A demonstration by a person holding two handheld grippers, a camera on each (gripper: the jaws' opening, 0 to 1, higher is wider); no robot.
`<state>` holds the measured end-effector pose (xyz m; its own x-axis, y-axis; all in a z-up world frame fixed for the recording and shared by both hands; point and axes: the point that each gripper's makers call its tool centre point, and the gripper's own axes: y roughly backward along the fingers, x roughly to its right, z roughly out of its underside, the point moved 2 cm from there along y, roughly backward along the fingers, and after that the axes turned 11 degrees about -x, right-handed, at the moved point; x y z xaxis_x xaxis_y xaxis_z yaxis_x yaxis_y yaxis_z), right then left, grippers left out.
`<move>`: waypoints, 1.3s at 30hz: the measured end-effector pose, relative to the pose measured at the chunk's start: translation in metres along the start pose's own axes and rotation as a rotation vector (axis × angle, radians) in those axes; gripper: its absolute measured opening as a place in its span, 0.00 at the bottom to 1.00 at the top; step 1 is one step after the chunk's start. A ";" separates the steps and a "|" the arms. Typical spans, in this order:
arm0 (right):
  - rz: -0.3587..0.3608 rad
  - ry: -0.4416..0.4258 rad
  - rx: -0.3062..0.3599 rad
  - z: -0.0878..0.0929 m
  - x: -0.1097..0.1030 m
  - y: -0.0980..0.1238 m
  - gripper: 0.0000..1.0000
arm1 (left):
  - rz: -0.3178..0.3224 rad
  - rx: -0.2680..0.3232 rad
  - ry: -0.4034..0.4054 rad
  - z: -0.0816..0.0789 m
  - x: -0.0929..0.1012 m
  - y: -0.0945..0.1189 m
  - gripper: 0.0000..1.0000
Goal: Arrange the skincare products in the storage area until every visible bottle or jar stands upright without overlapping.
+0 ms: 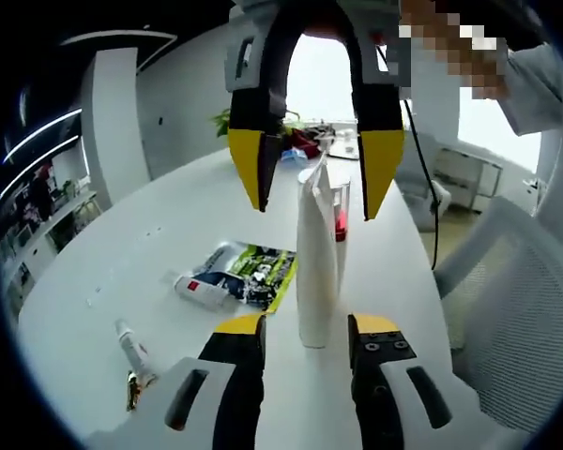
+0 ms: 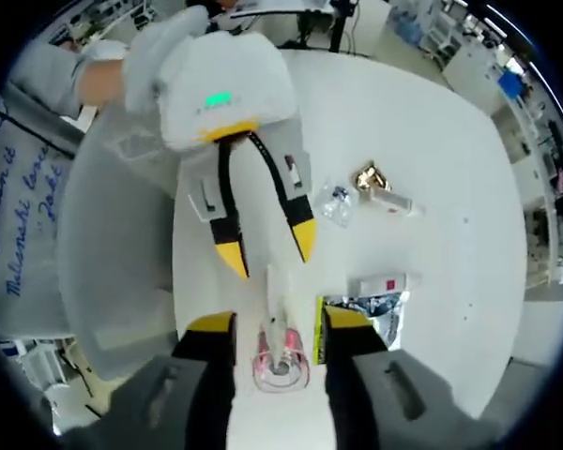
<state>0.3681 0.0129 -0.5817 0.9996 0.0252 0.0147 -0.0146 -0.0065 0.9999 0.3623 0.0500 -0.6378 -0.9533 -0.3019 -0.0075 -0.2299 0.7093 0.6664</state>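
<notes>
The tall white tube [image 1: 316,267] stands upright on the bench [image 1: 122,272] between the left gripper [image 1: 305,342] jaws, which are spread wide and not touching it. A clear bottle [image 2: 281,361] stands just behind it — between the right gripper [image 2: 277,342] jaws, also spread. Closing off-centre could tip the narrow tube against that bottle.
</notes>
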 end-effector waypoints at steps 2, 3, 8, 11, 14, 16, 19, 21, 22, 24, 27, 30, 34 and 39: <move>0.008 -0.007 -0.003 0.003 0.000 -0.001 0.43 | -0.020 -0.010 0.005 0.002 -0.002 0.004 0.36; 0.013 -0.011 -0.006 0.004 0.000 -0.002 0.44 | -0.026 -0.014 0.005 0.003 -0.003 0.005 0.37; 0.027 -0.077 0.007 0.013 -0.001 -0.004 0.49 | -0.082 -0.036 0.033 0.008 -0.009 0.018 0.44; 0.036 -0.117 0.006 0.020 0.000 -0.006 0.54 | -0.102 -0.055 0.047 0.012 -0.011 0.025 0.47; 0.052 -0.153 0.027 0.024 0.000 -0.008 0.61 | -0.128 -0.076 0.054 0.015 -0.012 0.031 0.54; 0.061 -0.183 0.047 0.025 0.000 -0.008 0.66 | -0.144 -0.078 0.058 0.015 -0.013 0.037 0.57; 0.076 -0.220 0.069 0.028 0.001 -0.009 0.70 | -0.156 -0.070 0.066 0.014 -0.012 0.044 0.61; 0.087 -0.234 0.077 0.031 0.001 -0.009 0.73 | -0.168 -0.062 0.078 0.012 -0.012 0.051 0.65; 0.092 -0.245 0.082 0.032 0.001 -0.009 0.75 | -0.171 -0.062 0.080 0.011 -0.011 0.053 0.67; 0.103 -0.261 0.103 0.033 -0.005 -0.007 0.77 | -0.191 -0.066 0.083 0.011 -0.012 0.059 0.70; 0.117 -0.283 0.121 0.034 -0.008 -0.005 0.81 | -0.217 -0.073 0.098 0.013 -0.013 0.066 0.74; 0.132 -0.313 0.149 0.033 -0.010 -0.003 0.86 | -0.216 -0.068 0.092 0.013 -0.011 0.071 0.76; 0.159 -0.331 0.159 0.034 -0.013 0.000 0.90 | -0.224 -0.087 0.115 0.018 -0.010 0.076 0.82; 0.179 -0.354 0.179 0.038 -0.014 0.003 0.91 | -0.239 -0.094 0.117 0.021 -0.007 0.084 0.85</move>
<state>0.3548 -0.0254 -0.5793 0.9293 -0.3361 0.1531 -0.2146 -0.1539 0.9645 0.3452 0.1253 -0.5973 -0.8440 -0.5286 -0.0905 -0.4210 0.5485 0.7225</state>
